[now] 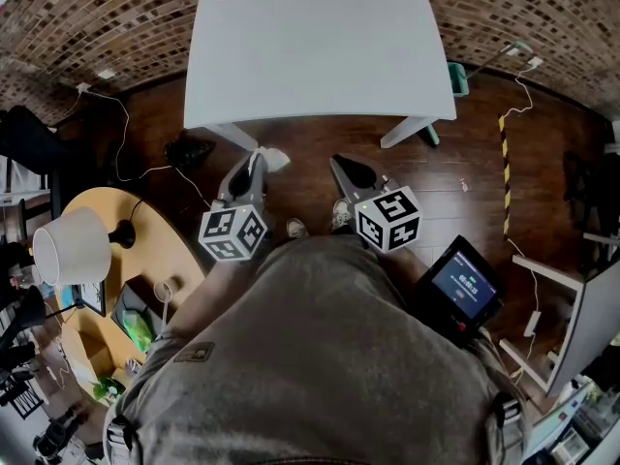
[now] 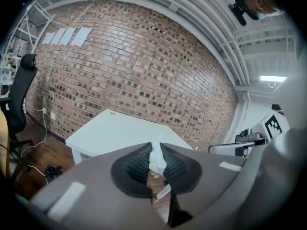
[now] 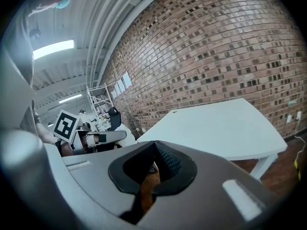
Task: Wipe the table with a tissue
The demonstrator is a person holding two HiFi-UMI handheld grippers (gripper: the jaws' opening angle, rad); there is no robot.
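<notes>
The white table [image 1: 310, 46] stands bare against the brick wall, ahead of both grippers. My left gripper [image 1: 256, 159] hangs in front of the table's near edge, over the wooden floor, shut on a crumpled white tissue [image 1: 273, 158]. In the left gripper view the tissue [image 2: 156, 158] sticks up between the closed jaws, with the table [image 2: 115, 131] beyond. My right gripper [image 1: 341, 163] is beside it, shut with nothing between its jaws. The right gripper view shows the meeting jaws [image 3: 154, 150] and the table [image 3: 225, 128] behind them.
A round wooden side table [image 1: 145, 231] with a white lamp [image 1: 72, 246] sits at the left. Cables [image 1: 126, 134] and black shoes [image 1: 189, 150] lie on the floor there. A yellow-black strip [image 1: 504, 172] and a small screen device [image 1: 463, 285] are at the right.
</notes>
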